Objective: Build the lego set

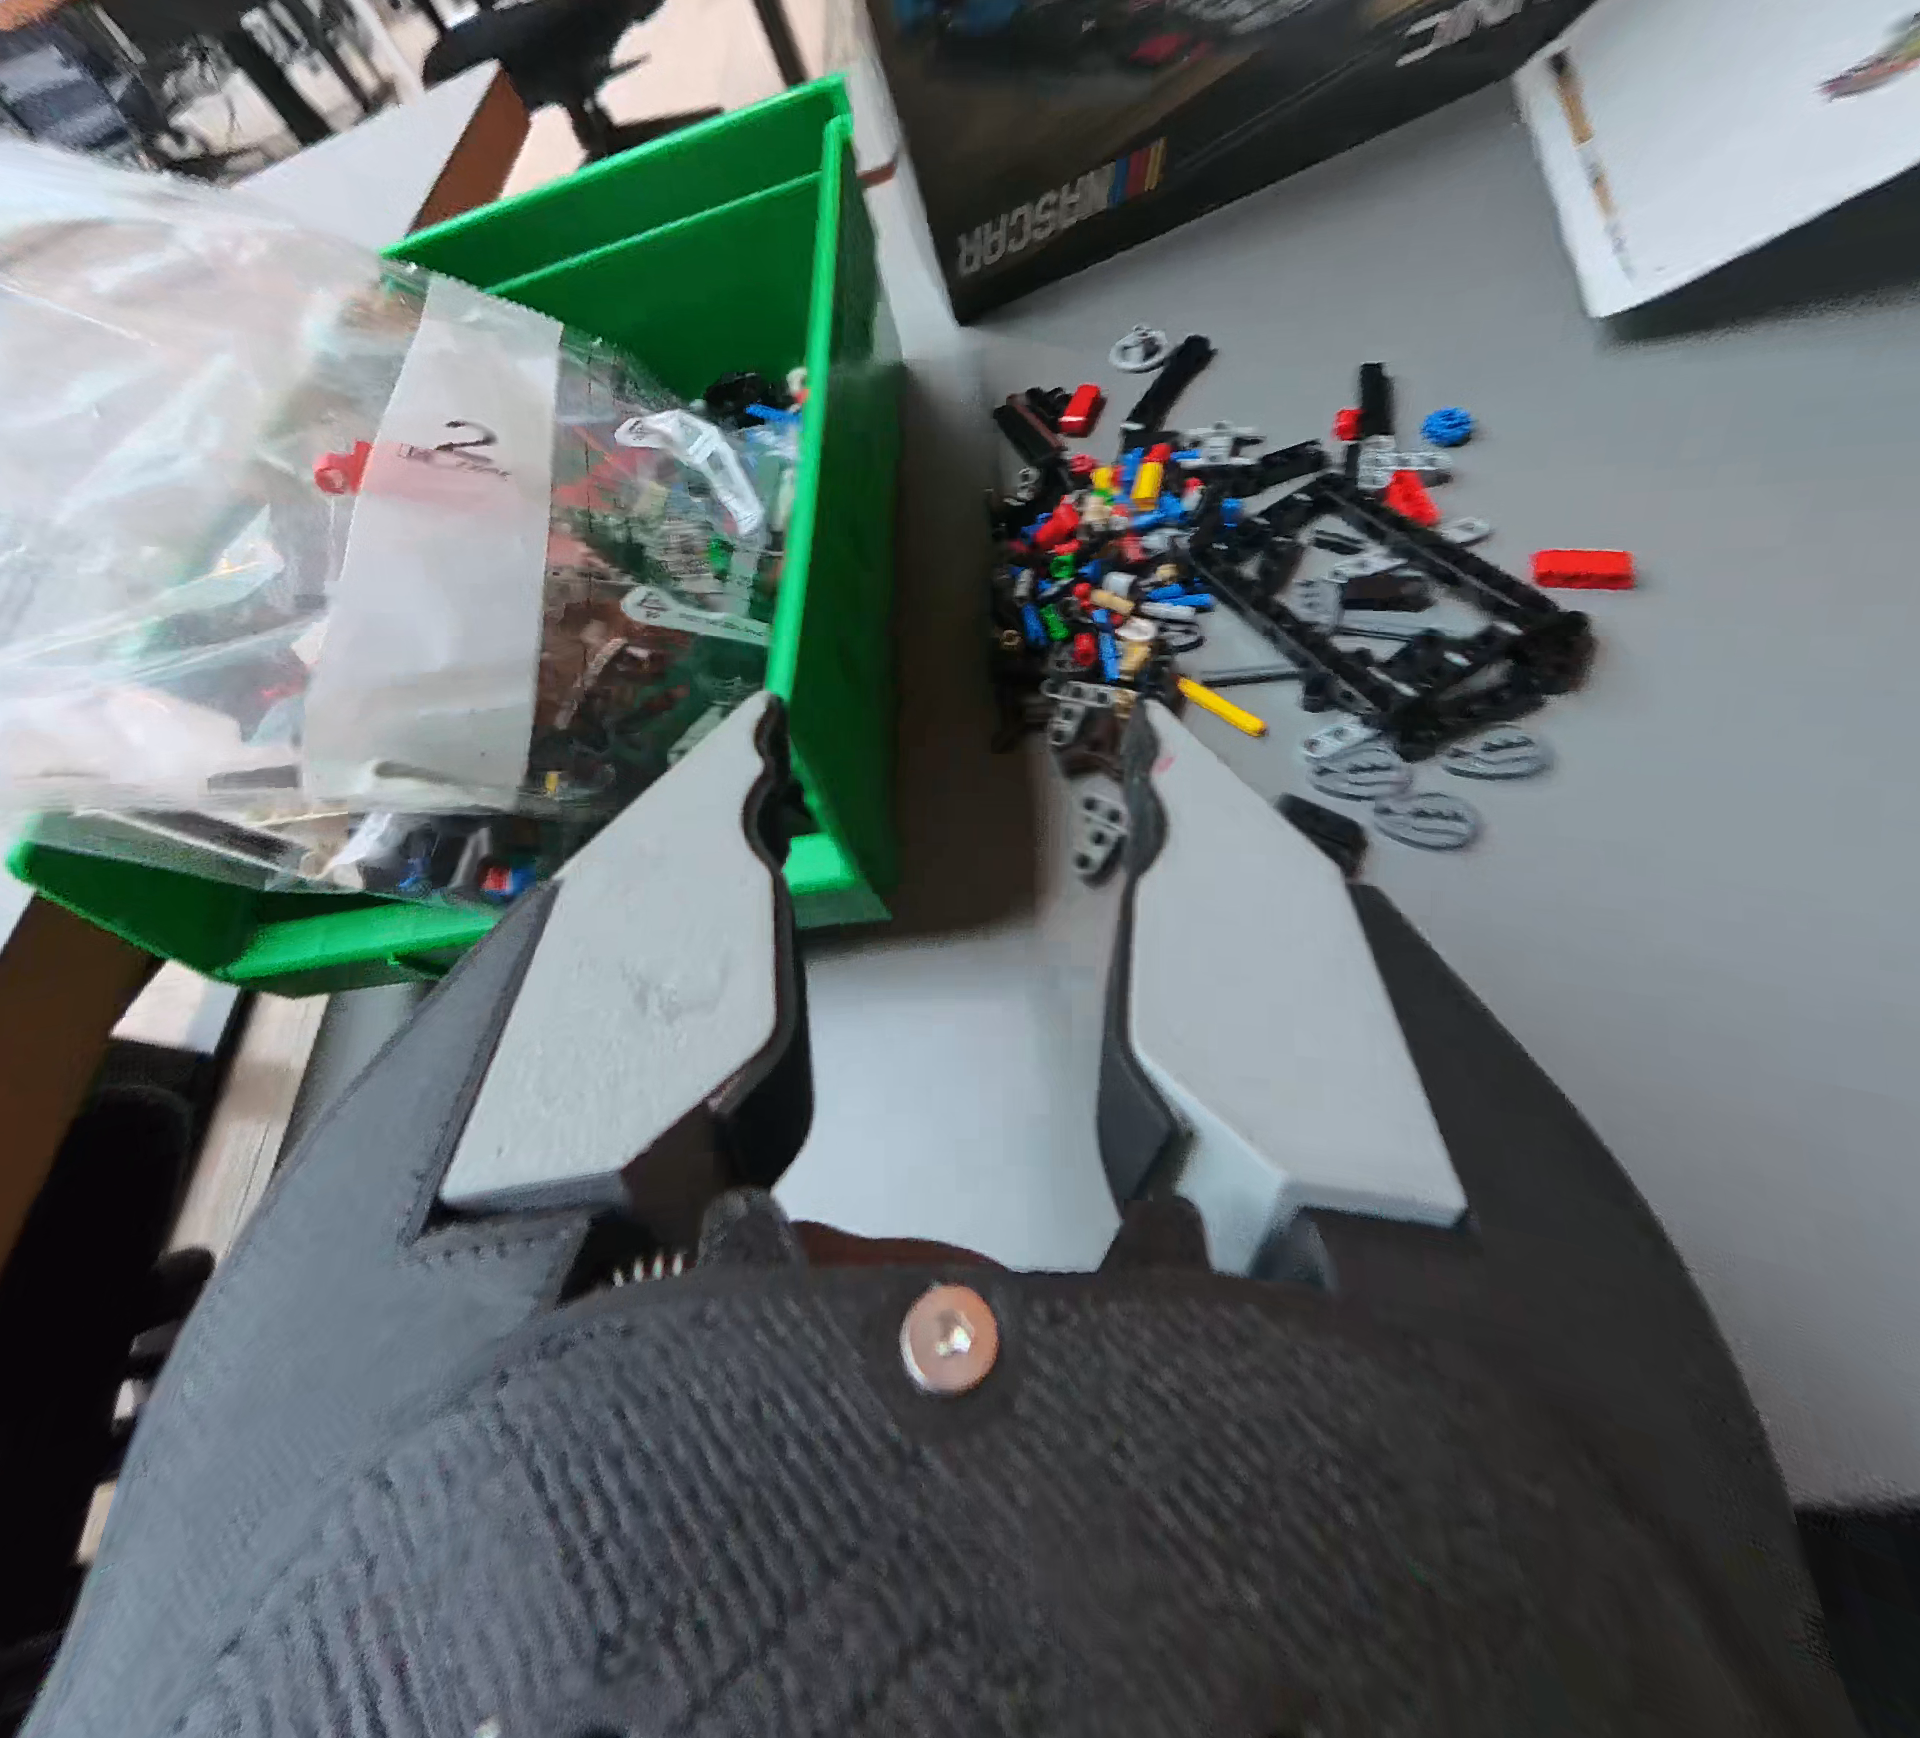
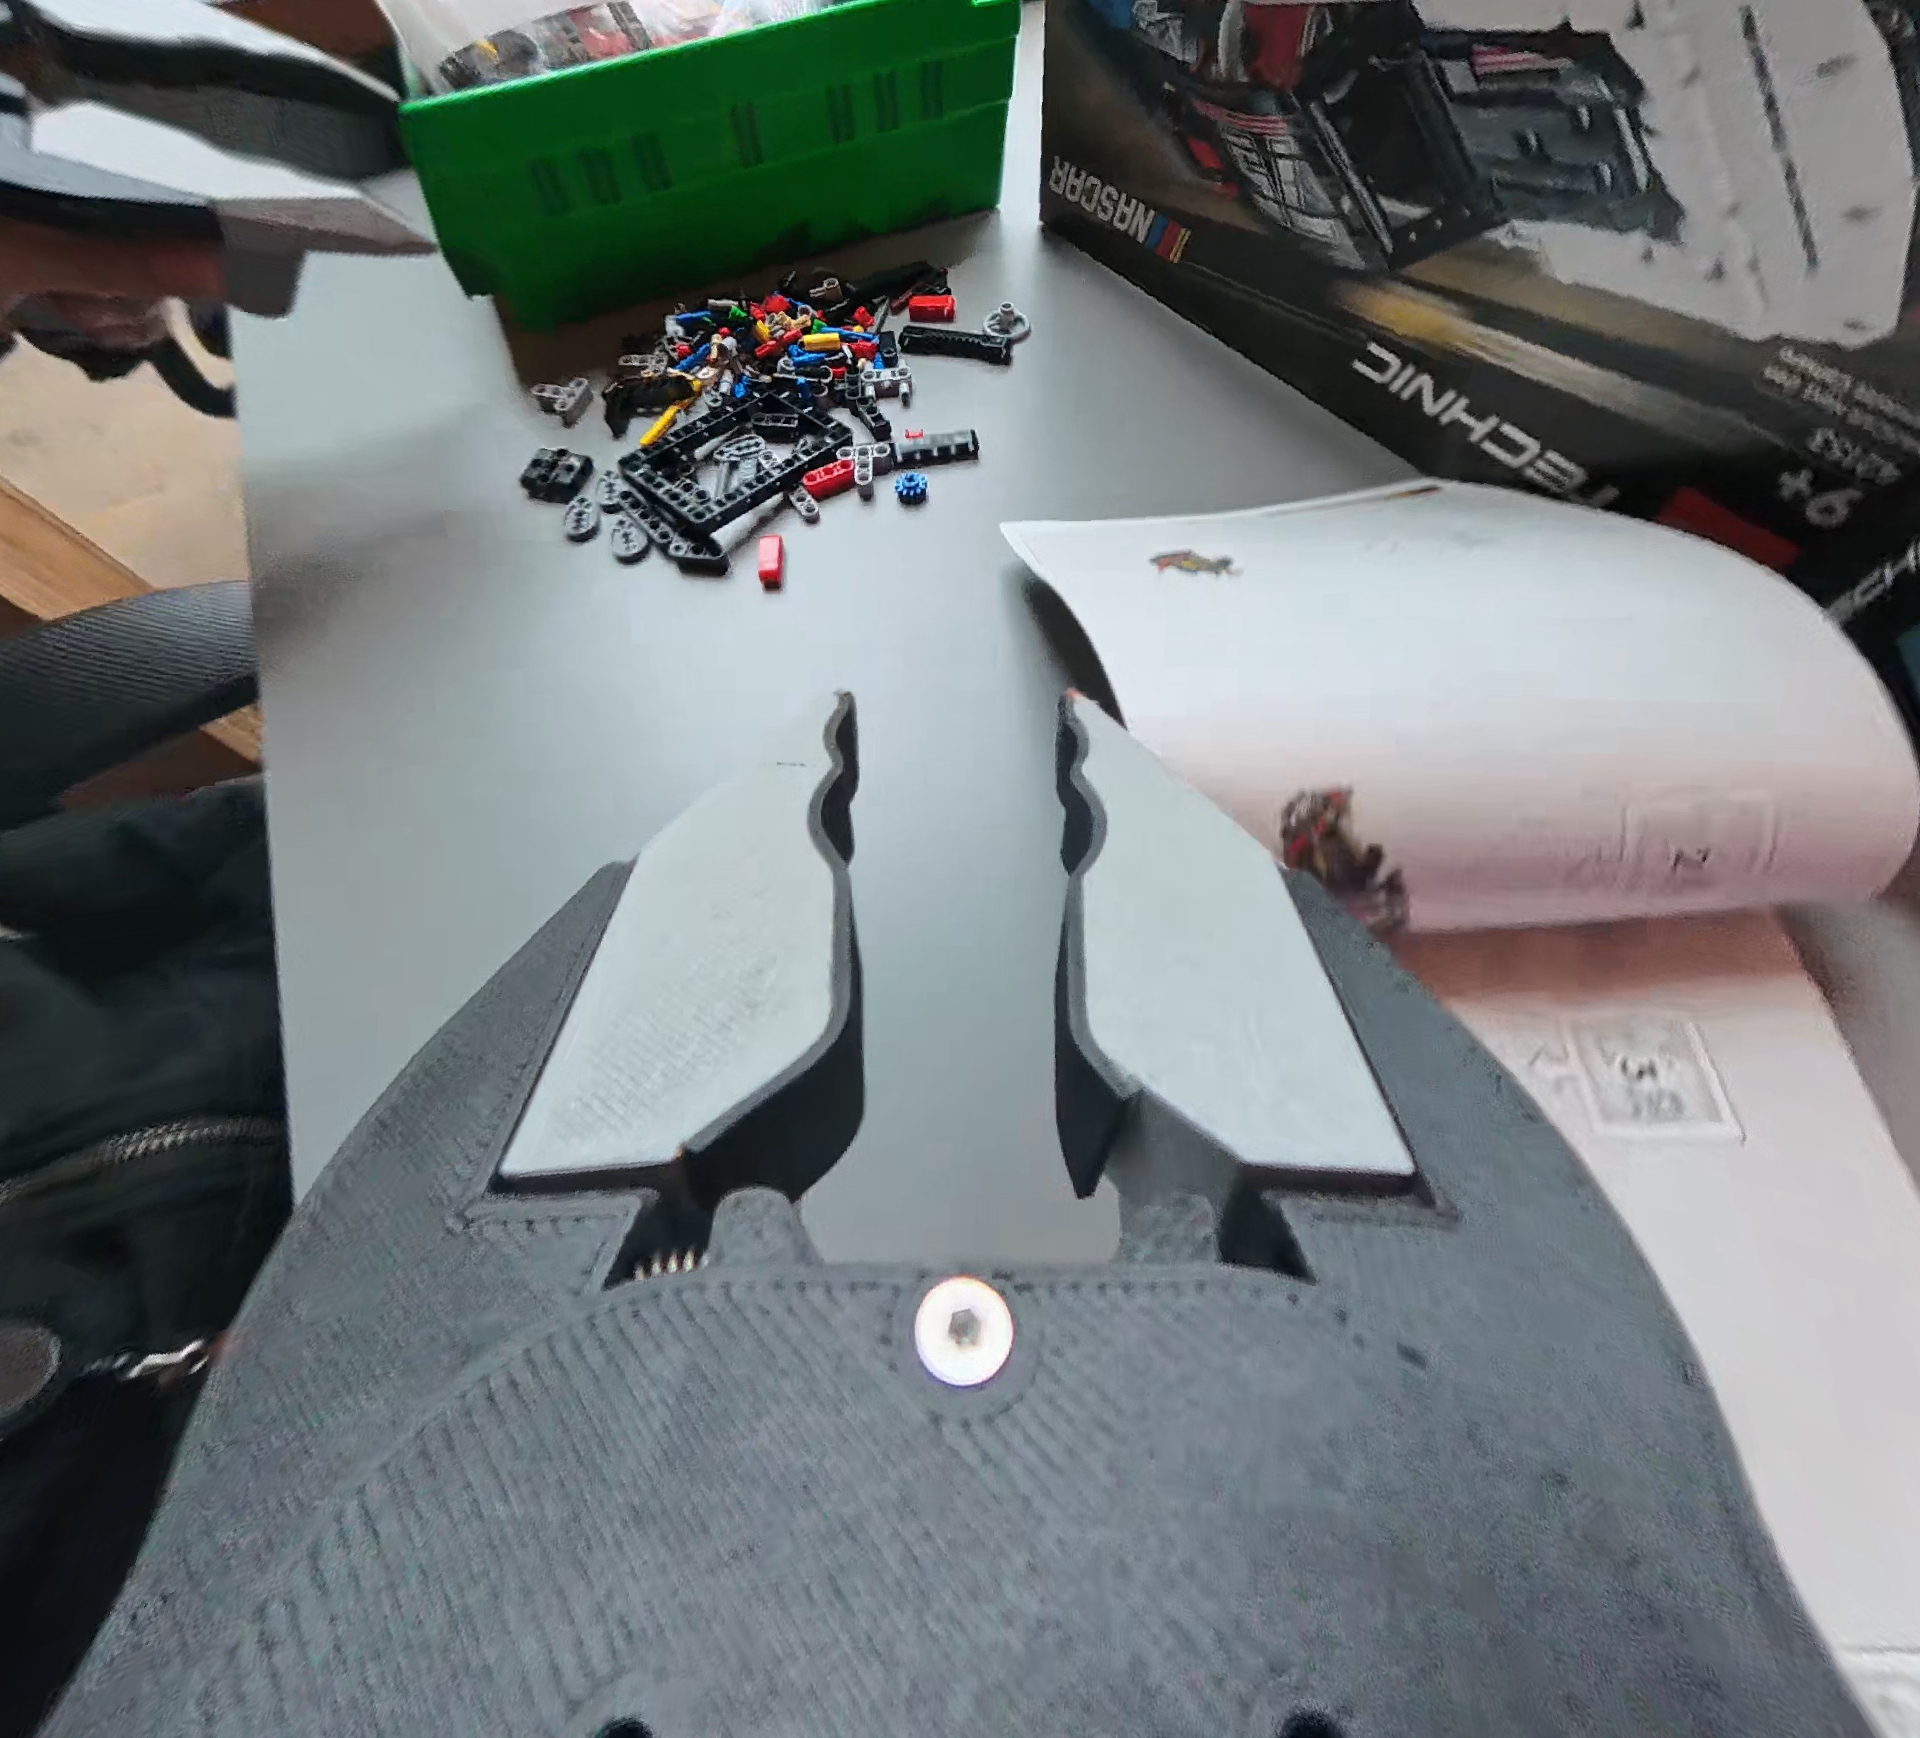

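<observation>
A pile of small loose lego pieces (image 1: 1122, 545) lies on the grey table (image 1: 1714, 753), with a black rectangular frame (image 1: 1392, 608) beside it. The pile (image 2: 769, 379) and frame (image 2: 717, 467) also show in the right wrist view. My left gripper (image 1: 951, 717) is open and empty, above the table between the green bin (image 1: 842, 545) and the pile. My right gripper (image 2: 956, 712) is open and empty, above bare table in front of the pile, its right finger next to the instruction booklet (image 2: 1455, 701). The left gripper also shows at the left edge of the right wrist view (image 2: 208, 130).
The green bin (image 2: 727, 161) holds clear plastic bags of pieces (image 1: 312, 493). The set's box (image 1: 1247, 26) stands at the back. The open booklet (image 1: 1745, 88) lies at the right. A single red brick (image 1: 1581, 568) lies apart. The table edge is at the left. Spacing between my two grippers at the tips: around 35 cm.
</observation>
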